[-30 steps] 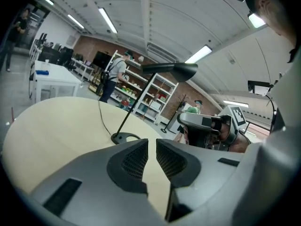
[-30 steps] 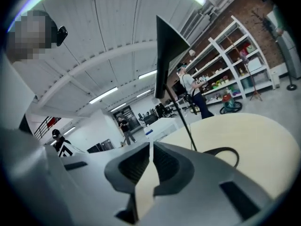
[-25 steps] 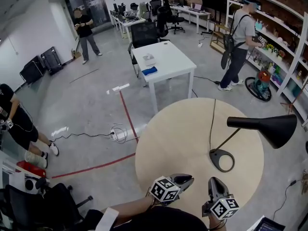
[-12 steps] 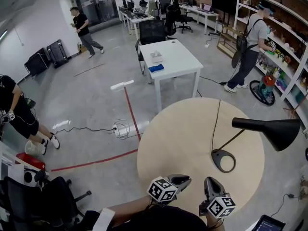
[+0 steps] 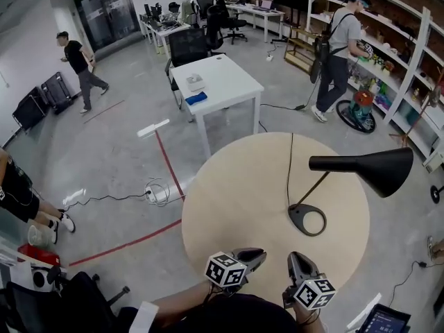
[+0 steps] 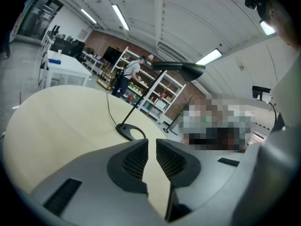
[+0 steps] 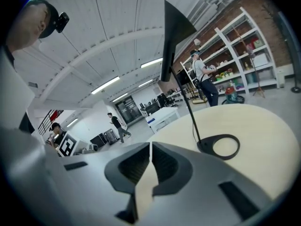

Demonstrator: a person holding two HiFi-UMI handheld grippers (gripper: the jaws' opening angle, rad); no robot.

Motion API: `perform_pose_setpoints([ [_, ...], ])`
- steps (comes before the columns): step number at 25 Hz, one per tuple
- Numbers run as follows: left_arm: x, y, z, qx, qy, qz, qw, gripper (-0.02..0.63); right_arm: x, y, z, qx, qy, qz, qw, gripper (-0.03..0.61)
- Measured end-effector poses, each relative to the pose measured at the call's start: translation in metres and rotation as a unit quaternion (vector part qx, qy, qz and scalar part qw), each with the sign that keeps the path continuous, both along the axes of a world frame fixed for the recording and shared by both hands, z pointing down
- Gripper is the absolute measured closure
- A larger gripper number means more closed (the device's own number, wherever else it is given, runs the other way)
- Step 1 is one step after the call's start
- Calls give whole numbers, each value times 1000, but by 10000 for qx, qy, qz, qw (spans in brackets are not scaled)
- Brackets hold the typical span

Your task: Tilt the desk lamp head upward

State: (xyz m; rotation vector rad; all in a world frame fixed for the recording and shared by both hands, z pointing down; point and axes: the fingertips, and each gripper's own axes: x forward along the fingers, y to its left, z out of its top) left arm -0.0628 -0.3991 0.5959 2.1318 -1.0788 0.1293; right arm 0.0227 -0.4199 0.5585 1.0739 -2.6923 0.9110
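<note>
**Head view.** The desk lamp (image 5: 326, 186) stands upright on the round surface (image 5: 236, 200), toward its right side, on a ring base (image 5: 296, 212). A thin stem (image 5: 316, 189) leans up and to the right. The lamp head (image 5: 368, 168) lies roughly level, with its wide mouth to the right. A cord (image 5: 289, 165) runs from the base to the far rim. The left claw (image 5: 257, 254) and the right claw (image 5: 293, 257) hover at the near rim, well apart from the lamp.

**Left gripper view.** The left claw is released. Its 2 jaws stand narrowly parted with nothing between them. The lamp head shows high and ahead, out of contact.

**Right gripper view.** The right claw is clenched, tip against tip, and grasps nothing. The lamp base lies ahead to the right, and the head shows nearly edge-on above it.

**Assessment.** A level head fits 2 readings: a head yet to be raised, or one already lifted from a lower droop. The pictures do not settle which.

**Hazards.**
- The head is long and carried far off the small base, so any sideways or downward pressure on it could tip the lamp or skid the base.
- The slender stem may flex rather than let the joint turn.
- The trailing cord could snag a claw and drag the lamp.
- A clenched claw can only push the head, and it may slide off the smooth cone.
</note>
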Motion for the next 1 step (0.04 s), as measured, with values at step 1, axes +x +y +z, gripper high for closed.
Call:
perform_pose_setpoints([
  [1,2,-1,0,5,-8,17,10000,560,2,-1,0,4,0,20,10000,565],
])
